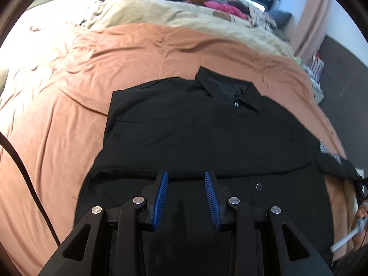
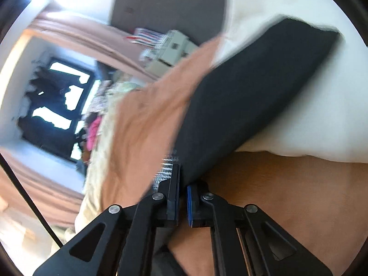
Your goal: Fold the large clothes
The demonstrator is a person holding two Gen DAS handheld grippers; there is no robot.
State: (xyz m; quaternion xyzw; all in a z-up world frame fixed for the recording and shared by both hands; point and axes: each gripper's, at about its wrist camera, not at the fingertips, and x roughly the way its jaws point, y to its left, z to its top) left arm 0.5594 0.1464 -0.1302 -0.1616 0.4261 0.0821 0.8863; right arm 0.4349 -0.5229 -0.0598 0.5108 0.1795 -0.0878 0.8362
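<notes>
A black button-up shirt (image 1: pixel 195 133) lies front up on the orange bedspread (image 1: pixel 69 115), collar at the far side, its left side folded in. My left gripper (image 1: pixel 186 174) is open and empty just above the shirt's lower half. My right gripper (image 2: pixel 182 174) is shut on the shirt's right sleeve (image 2: pixel 248 96) and holds it stretched out and lifted off the bed. The stretched sleeve also shows at the right edge of the left wrist view (image 1: pixel 335 158).
A cream blanket (image 1: pixel 161 13) and a pile of coloured clothes (image 1: pixel 225 7) lie at the far end of the bed by the window. Striped bags (image 1: pixel 315 69) stand on the floor to the right. A white pillow (image 2: pixel 310 115) lies behind the sleeve.
</notes>
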